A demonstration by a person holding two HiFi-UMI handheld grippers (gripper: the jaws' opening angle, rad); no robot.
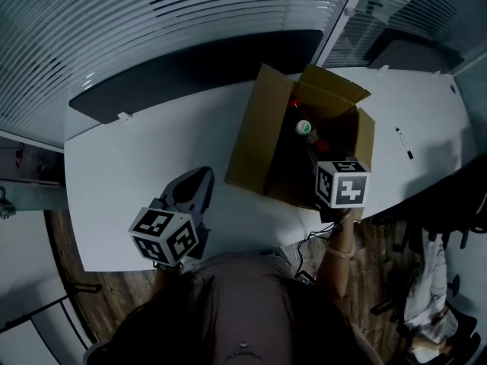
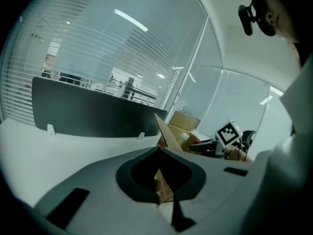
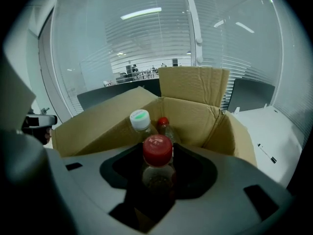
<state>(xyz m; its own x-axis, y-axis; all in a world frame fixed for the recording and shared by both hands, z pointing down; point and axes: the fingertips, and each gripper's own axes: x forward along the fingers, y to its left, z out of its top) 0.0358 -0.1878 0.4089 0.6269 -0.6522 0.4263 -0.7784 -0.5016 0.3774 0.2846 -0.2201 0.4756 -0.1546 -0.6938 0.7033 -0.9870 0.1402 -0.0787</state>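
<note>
Bottle with a red cap [image 3: 157, 150] stands clamped between the jaws of my right claw [image 3: 156, 180], low inside the open cardboard box [image 1: 259, 139] that sits at about 1 o'clock from me on the white counter [image 1: 137, 158]. In the right gripper view both jaws close round the bottle's clear body just under the cap, and I judge the hold firm, though the bottle's base is hidden. Two more bottles stand behind it in the box: one with a white and green cap [image 3: 139, 120] at 11 o'clock of the held one, and a smaller red-capped bottle [image 3: 163, 123] at 12 o'clock, near the far wall. My left claw [image 1: 196, 182] hangs over the bare counter at 7 o'clock of the box, well apart from it; the left gripper view shows its jaws pressed together with nothing between them, pointing toward the box's near flap. A black pen [image 1: 404, 143] lies alone on the counter at 3 o'clock of the box, and a dark divider panel [image 1: 190, 74] runs along the counter's far edge. As I read it, the work is at an early stage: one bottle gripped but not lifted above the box walls, and all three bottles that show are inside the box.
</note>
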